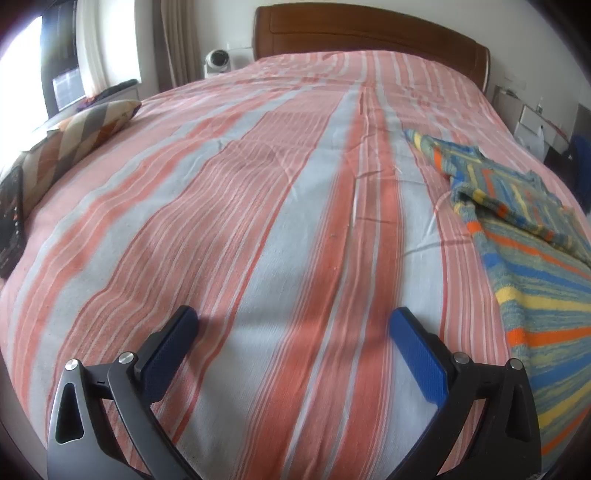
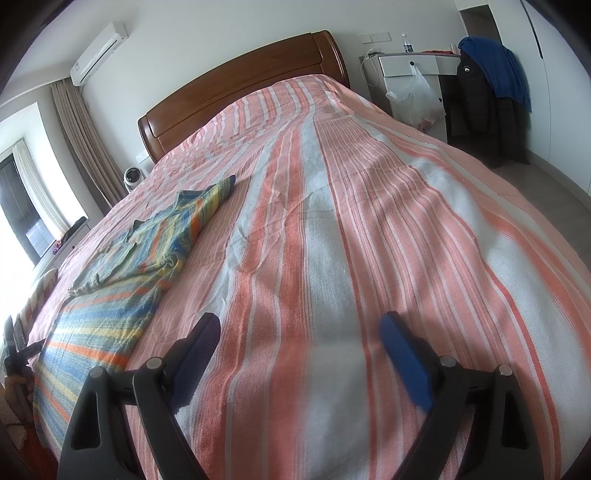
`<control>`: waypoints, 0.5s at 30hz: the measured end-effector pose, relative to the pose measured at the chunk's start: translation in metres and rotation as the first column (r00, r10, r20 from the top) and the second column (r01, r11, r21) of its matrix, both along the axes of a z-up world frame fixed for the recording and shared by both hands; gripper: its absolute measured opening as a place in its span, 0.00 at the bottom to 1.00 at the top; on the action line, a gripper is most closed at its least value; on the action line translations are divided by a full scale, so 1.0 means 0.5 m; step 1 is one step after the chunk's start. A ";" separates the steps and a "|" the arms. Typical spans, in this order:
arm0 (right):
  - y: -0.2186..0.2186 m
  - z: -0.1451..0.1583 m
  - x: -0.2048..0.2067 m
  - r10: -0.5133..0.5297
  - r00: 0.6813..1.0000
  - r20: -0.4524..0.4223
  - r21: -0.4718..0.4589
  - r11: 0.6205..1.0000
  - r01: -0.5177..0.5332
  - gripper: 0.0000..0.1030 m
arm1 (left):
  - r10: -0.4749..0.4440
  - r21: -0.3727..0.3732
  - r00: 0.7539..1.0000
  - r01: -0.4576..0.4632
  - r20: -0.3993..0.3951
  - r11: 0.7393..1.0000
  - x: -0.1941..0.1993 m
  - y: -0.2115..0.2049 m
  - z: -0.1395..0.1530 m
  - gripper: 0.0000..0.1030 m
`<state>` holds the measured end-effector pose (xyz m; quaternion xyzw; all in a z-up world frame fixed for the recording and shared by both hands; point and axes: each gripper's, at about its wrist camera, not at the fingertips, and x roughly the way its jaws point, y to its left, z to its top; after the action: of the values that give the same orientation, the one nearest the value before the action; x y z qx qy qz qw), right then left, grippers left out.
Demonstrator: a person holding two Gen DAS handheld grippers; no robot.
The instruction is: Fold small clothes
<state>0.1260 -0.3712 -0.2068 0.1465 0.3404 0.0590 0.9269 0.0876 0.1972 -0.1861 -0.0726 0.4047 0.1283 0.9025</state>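
A small striped shirt (image 1: 532,258) in blue, yellow, orange and green lies flat on the bed, at the right edge of the left wrist view. It shows at the left of the right wrist view (image 2: 122,280), one sleeve pointing toward the headboard. My left gripper (image 1: 293,317) is open and empty, low over the bedspread to the left of the shirt. My right gripper (image 2: 299,325) is open and empty, low over the bedspread to the right of the shirt. Neither touches the shirt.
The bed carries a pink, red and white striped bedspread (image 1: 258,184) with a wooden headboard (image 1: 369,33). A patterned cushion (image 1: 74,136) lies at the bed's left edge. A white nightstand (image 2: 410,77) with a plastic bag and a hanging dark jacket (image 2: 491,92) stand right of the bed.
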 end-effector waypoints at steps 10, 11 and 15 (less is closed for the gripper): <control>-0.002 0.000 -0.003 0.000 1.000 0.005 0.008 1.000 -0.001 0.85 | 0.000 0.007 1.000 0.000 0.003 1.000 -0.012 -0.001 0.002 1.00; -0.002 0.000 -0.003 0.000 1.000 0.005 0.008 1.000 -0.001 0.85 | 0.000 0.009 1.000 0.000 0.003 1.000 -0.013 -0.001 0.003 1.00; -0.002 0.000 -0.003 0.000 1.000 0.005 0.007 1.000 0.000 0.85 | 0.001 0.013 1.000 -0.001 0.005 1.000 -0.012 0.000 0.004 1.00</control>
<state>0.1244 -0.3722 -0.2069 0.1496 0.3377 0.0608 0.9273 0.0815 0.1973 -0.1843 -0.0672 0.4017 0.1313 0.9038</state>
